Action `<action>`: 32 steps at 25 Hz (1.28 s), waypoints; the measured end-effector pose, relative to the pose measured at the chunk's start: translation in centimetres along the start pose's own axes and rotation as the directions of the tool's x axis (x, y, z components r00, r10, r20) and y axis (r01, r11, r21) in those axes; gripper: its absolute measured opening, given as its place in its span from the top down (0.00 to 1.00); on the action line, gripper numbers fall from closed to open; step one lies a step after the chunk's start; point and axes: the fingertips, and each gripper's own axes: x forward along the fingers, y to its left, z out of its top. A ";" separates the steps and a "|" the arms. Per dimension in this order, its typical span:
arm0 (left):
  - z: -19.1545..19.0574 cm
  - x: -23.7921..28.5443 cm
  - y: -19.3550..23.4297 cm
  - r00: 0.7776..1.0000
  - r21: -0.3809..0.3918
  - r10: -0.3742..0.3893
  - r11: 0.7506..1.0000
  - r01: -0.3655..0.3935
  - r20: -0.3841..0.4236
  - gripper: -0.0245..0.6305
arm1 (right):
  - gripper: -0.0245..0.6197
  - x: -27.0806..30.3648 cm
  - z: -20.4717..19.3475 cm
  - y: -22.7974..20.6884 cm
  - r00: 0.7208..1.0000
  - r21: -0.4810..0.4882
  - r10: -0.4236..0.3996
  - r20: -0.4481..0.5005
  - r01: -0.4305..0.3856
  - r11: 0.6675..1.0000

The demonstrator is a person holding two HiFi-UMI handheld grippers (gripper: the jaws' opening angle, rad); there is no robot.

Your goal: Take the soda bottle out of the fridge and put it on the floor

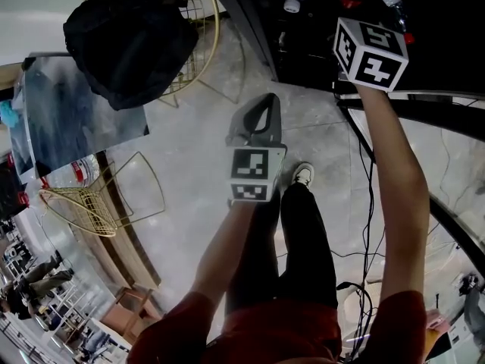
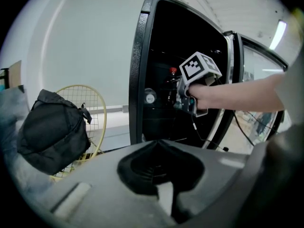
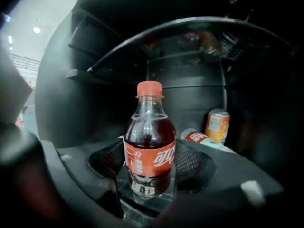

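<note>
Concrete floor fills most of the head view. Black fridge stands at the top edge, and in the left gripper view its glass door is swung open to the right, with the interior dark. The person stands facing it, one white shoe on the floor and both arms stretched forward. Black backpack sits on a gold wire chair to the left of the fridge. A second wire chair stands further left, well apart from it. Right gripper is reached inside the fridge; its marker cube is at the opening in the head view. Left gripper hangs outside the fridge, above bare floor and pointed downward. Its curved fingers meet at the tips and nothing is between them. Soda bottle is upright inside the fridge, with dark cola, a red label and a red cap. It is centred between the right gripper's fingers, which are closed round its lower half, and the mesh pads lie against the label on both sides. Whether the bottle's base is resting or lifted I cannot tell. Behind it to the right an orange can stands upright near the back wall. Just beside the can, a smaller bottle with a red label lies on its side.
</note>
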 end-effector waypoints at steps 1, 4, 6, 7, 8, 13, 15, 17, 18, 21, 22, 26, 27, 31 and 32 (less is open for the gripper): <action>0.0 -0.2 -0.1 1.000 0.000 0.000 1.000 0.000 0.000 0.96 | 0.49 -0.5 0.0 0.1 1.000 -0.001 0.002 -0.001 -0.002 1.000; 0.3 -0.6 -0.2 1.000 -0.003 0.001 1.000 -0.001 0.005 0.96 | 0.49 -1.9 0.1 0.3 1.000 0.008 0.003 0.007 -0.003 1.000; 0.4 -0.9 -0.1 1.000 -0.004 0.008 1.000 -0.008 0.008 0.96 | 0.49 -2.9 0.1 0.4 1.000 0.021 0.000 0.017 -0.001 1.000; 0.4 -0.9 0.0 1.000 -0.006 0.013 1.000 -0.013 0.008 0.96 | 0.49 -3.6 0.0 0.6 1.000 0.029 -0.001 0.021 0.000 1.000; 0.5 -1.0 0.2 1.000 -0.009 0.017 1.000 -0.017 0.009 0.96 | 0.49 -4.2 0.0 0.7 1.000 0.039 -0.001 0.025 0.000 0.999; 1.3 -1.9 0.4 0.999 -0.013 0.033 0.999 -0.033 0.017 0.96 | 0.49 -7.8 -0.3 1.7 0.999 0.050 0.007 0.034 -0.008 0.999; 1.5 -2.4 0.5 0.999 -0.015 0.042 0.999 -0.041 0.018 0.96 | 0.49 -9.2 -0.7 2.4 0.999 0.037 0.017 0.028 -0.018 0.999; 1.8 -2.8 0.6 0.999 -0.022 0.050 0.999 -0.049 0.020 0.96 | 0.49 -10.5 -1.2 3.1 0.999 0.025 0.030 0.016 -0.031 0.999; 1.9 -3.1 0.5 0.998 -0.025 0.054 0.998 -0.053 0.020 0.96 | 0.49 -11.1 -1.4 3.4 0.999 0.019 0.037 0.010 -0.038 0.999; 2.4 -4.3 0.5 0.997 -0.024 0.072 0.997 -0.072 0.018 0.96 | 0.49 -13.2 -1.6 4.3 0.998 0.004 0.058 -0.008 -0.058 0.998; 2.6 -4.8 0.6 0.997 -0.024 0.081 0.996 -0.081 0.014 0.96 | 0.49 -14.0 -1.5 4.6 0.998 -0.001 0.062 -0.011 -0.062 0.998; 3.3 -7.3 0.5 0.995 -0.036 0.100 0.994 -0.100 -0.005 0.96 | 0.49 -17.4 -1.8 5.6 0.997 0.023 0.067 -0.044 -0.066 0.998; 3.5 -8.0 0.4 0.995 -0.043 0.102 0.994 -0.102 -0.008 0.96 | 0.49 -18.3 -1.9 5.9 0.996 0.035 0.069 -0.055 -0.067 0.997; 4.3 -10.6 -0.4 0.994 -0.058 0.106 0.993 -0.107 -0.007 0.96 | 0.49 -21.1 -2.1 7.1 0.992 0.069 0.084 -0.090 -0.078 0.995; 4.5 -11.2 -0.6 0.994 -0.054 0.108 0.993 -0.108 -0.007 0.96 | 0.49 -21.7 -2.0 7.4 0.991 0.079 0.092 -0.097 -0.084 0.993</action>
